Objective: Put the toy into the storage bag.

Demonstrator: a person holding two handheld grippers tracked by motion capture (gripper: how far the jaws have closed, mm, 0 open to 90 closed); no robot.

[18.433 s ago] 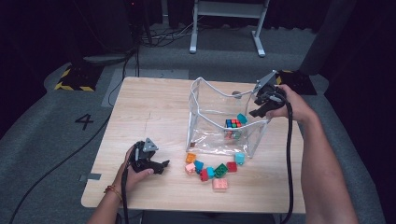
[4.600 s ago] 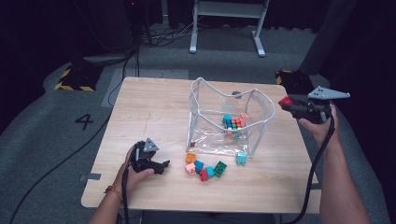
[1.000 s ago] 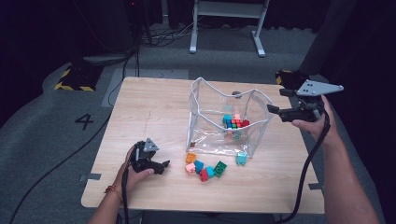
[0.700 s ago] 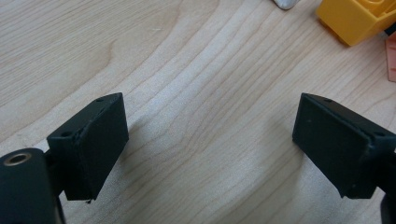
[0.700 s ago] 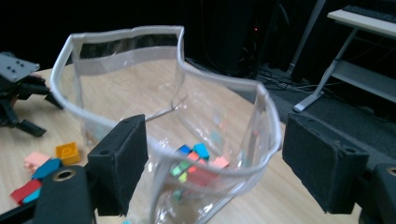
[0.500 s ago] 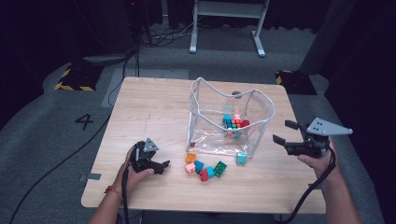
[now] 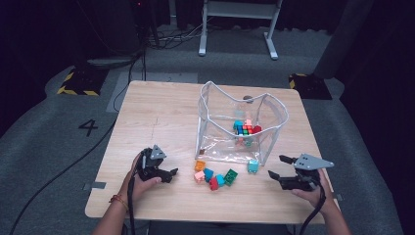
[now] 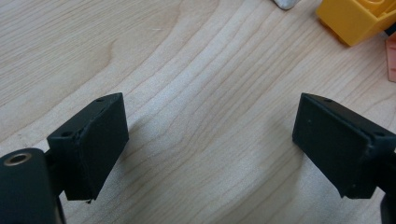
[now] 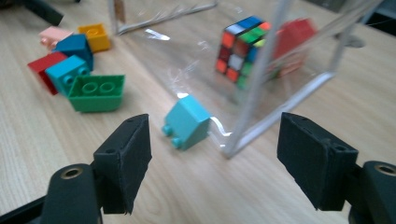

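Your wooden table (image 7: 161,112) carries a clear bag (image 7: 210,122) near its right edge, and loose toy bricks (image 7: 215,176) toward the front edge, one teal brick (image 7: 253,166) just beside the bag.

High view overlooks table (image 7: 161,117); gripper views skim its blocks (image 9: 95,92)

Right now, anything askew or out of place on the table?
One thing: the teal block lies tipped on its side, studs facing sideways, right against the clear bag. The other loose blocks sit in a scattered clump in front of the bag. Nothing looks spilled or damaged.
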